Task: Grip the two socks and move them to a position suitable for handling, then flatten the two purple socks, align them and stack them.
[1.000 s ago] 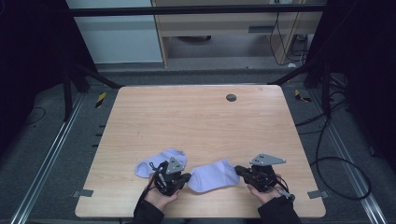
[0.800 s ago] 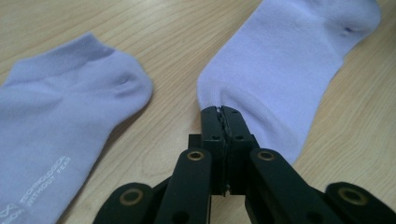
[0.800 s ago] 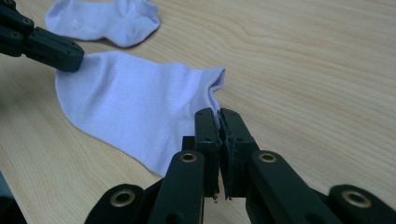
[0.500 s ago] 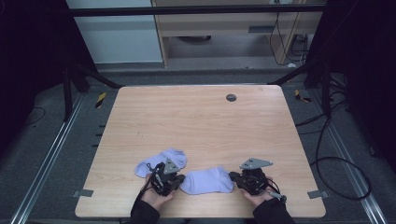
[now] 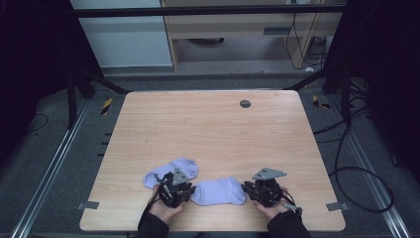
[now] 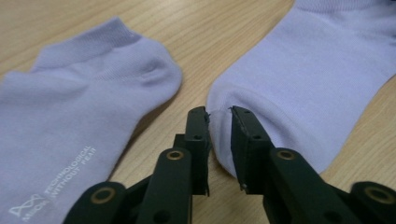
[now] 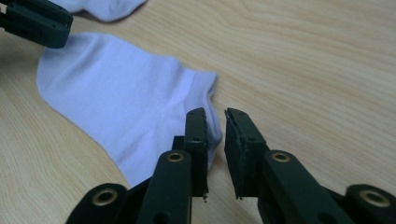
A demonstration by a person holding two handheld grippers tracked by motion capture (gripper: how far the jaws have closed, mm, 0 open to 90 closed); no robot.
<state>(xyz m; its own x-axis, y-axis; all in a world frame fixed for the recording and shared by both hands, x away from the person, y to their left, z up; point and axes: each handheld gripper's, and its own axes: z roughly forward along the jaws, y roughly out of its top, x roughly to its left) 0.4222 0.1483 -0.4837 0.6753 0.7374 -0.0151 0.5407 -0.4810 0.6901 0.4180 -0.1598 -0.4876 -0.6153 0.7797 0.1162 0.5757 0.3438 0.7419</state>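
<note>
Socks, lilac, 2 pcs on desk [image 5: 208, 129]: near sock [image 5: 220, 191] flat betw. both tools, left hand-held gripper [image 6: 219, 122] pinching its toe, right hand-held gripper [image 7: 215, 122] parted at cuff w/ nothing held; other sock [image 5: 169, 169] just beside; prob. grasp step, next needs right jaws closed on cuff.

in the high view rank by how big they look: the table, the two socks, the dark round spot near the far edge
1. table, by far the largest.
2. The near sock and the left sock: they look about alike, and the left gripper covers part of the left one, so no ranking.
3. round spot, smallest.
</note>
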